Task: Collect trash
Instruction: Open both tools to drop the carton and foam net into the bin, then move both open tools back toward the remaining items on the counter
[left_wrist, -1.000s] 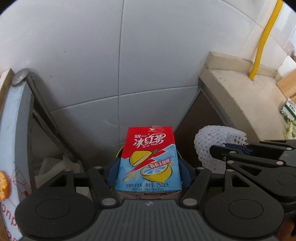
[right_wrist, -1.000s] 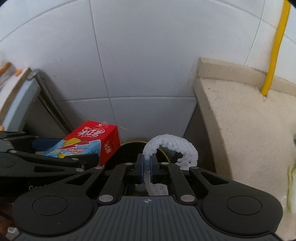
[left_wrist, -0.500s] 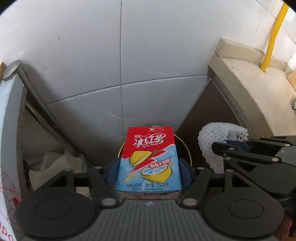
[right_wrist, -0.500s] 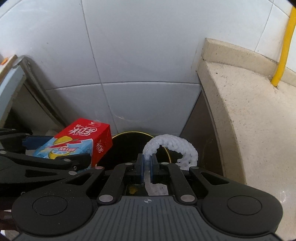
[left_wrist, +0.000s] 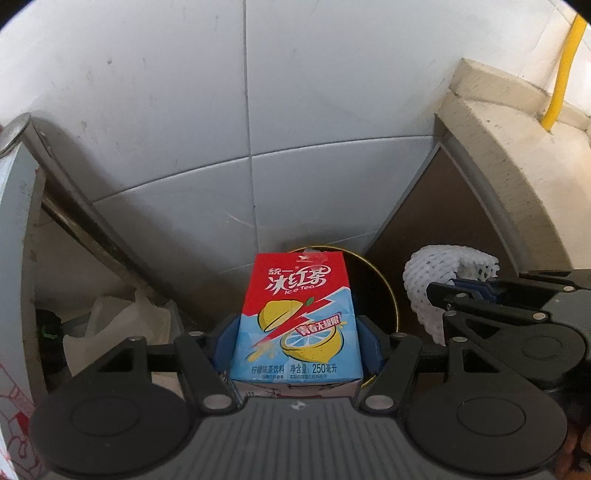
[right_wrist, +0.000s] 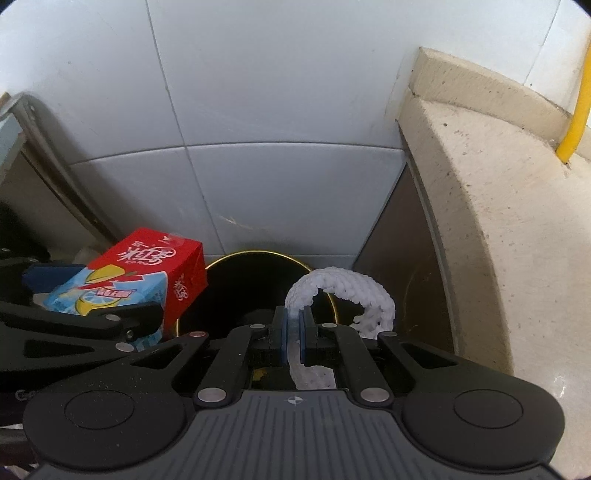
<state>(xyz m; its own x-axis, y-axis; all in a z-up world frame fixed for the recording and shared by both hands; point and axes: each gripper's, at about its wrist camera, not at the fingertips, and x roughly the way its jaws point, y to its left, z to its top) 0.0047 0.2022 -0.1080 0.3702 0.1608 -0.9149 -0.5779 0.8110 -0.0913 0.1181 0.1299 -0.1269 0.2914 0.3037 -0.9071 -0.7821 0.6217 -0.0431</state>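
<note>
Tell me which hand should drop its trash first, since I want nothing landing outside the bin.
Probably the right. Its tool, shut on the white foam net sleeve, hangs over the round black gold-rimmed bin. The left tool holds the red and blue ice tea carton nearer the bin's left edge.

The bin's (right_wrist: 258, 280) dark mouth is lying open below, between the carton (left_wrist: 297, 317) and the foam net (right_wrist: 343, 291). A tiled wall (right_wrist: 277, 110) is closing it in behind, a stone counter (right_wrist: 487, 192) on the right, a metal frame (left_wrist: 74, 199) on the left.
</note>
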